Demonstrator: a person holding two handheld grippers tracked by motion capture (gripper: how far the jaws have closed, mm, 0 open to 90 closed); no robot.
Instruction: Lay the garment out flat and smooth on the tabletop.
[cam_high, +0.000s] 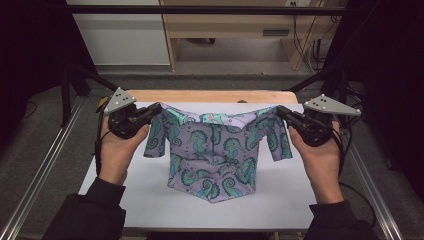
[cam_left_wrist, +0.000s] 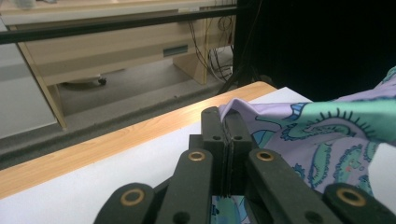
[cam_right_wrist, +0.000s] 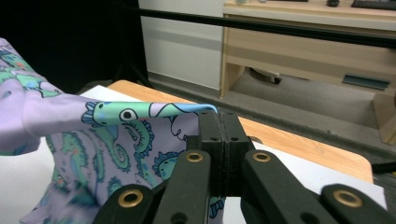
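Note:
A small lilac shirt (cam_high: 212, 150) printed with teal seahorses hangs spread between my two grippers above the white table cover (cam_high: 150, 200), its lower part crumpled on the cover. My left gripper (cam_high: 156, 108) is shut on the shirt's left shoulder; in the left gripper view the closed jaws pinch the fabric edge (cam_left_wrist: 233, 105), and the shirt (cam_left_wrist: 327, 135) stretches away to the right. My right gripper (cam_high: 280, 111) is shut on the right shoulder; in the right gripper view the cloth (cam_right_wrist: 116, 130) runs left from the gripper (cam_right_wrist: 219, 116). Both short sleeves droop below the held shoulders.
The wooden table edge (cam_high: 210, 96) runs along the far side of the white cover. Aluminium rails (cam_high: 45, 165) flank the table. Beyond it stand a light wood desk (cam_high: 235, 25) and dark frame bars (cam_high: 200, 9). Free cover lies left and right of the shirt.

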